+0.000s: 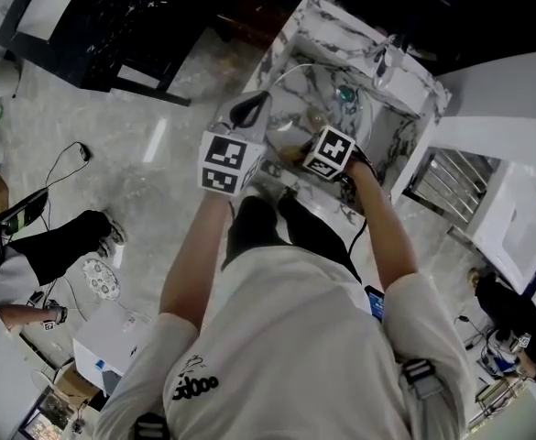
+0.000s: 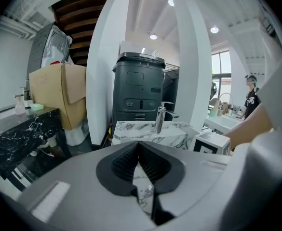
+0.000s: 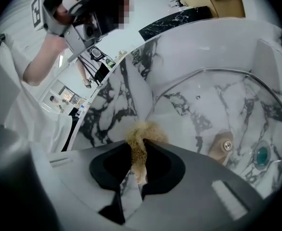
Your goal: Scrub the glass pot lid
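**Scrubbing the Glass Lid: Bringing the Pad to the Glass**

We hold the right gripper (image 3: 139,154) clamped on a tan fibrous scrub pad (image 3: 143,129), whose tuft projects past the jaws. The glass pot lid (image 3: 213,105) sits in the marble sink (image 3: 113,110) at 2 o'clock from the pad, with its tan knob (image 3: 221,146) at 3 o'clock. Pad and glass appear apart. The left gripper (image 2: 138,146) points toward the faucet (image 2: 160,119), pads pressed together on nothing. We judge contact comes next: lay the tuft flat, circle from rim toward knob, and steady the lid, since glass may slide on marble.
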A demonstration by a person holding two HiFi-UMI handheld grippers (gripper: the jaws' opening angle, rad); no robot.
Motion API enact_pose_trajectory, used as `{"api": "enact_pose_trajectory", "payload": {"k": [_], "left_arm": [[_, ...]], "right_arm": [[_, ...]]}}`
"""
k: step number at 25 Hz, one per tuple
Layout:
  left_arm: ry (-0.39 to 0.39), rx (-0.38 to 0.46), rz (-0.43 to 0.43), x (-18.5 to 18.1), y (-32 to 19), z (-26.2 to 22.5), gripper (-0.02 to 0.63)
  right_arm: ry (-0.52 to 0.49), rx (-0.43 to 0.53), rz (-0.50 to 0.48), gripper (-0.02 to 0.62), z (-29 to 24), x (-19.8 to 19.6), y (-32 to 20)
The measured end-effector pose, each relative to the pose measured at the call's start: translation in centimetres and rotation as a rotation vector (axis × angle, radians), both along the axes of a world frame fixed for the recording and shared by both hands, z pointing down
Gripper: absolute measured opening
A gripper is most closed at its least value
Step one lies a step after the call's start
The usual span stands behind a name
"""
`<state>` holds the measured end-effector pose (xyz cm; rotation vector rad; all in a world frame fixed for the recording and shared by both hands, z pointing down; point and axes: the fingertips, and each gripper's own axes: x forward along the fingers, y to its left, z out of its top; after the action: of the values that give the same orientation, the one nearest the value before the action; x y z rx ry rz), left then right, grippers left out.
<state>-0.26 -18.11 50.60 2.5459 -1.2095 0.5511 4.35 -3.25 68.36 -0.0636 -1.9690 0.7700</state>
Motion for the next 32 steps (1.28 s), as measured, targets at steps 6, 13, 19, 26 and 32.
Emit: {"api": "enact_pose_trajectory", "payload": {"k": [6, 13, 19, 26, 32], "left_arm": [[0.001, 0.000, 0.025, 1.1, -0.3, 0.1, 0.011], [0.005, 0.000, 0.058, 2.6, -0.6, 0.0, 0.011], [0.005, -0.004, 0.085, 3.7, -0.6, 0.2, 0.011], [0.004, -0.013, 0.097, 4.3, -0.5, 0.7, 0.011], [0.002, -0.018, 0.119, 5.0, -0.3, 1.0, 0.011]], "right_arm": [[0.032, -0.054, -0.047, 0.052, 0.0, 2.5, 1.8], [0.120, -0.059, -0.093, 0.052, 0.1, 6.3, 2.3], [0.172, -0.043, -0.056, 0.052, 0.2, 8.9, 1.9], [0.246, -0.013, 0.011, 0.052, 0.2, 11.3, 0.9], [0.339, 0.040, 0.090, 0.052, 0.5, 13.9, -0.9]]}}
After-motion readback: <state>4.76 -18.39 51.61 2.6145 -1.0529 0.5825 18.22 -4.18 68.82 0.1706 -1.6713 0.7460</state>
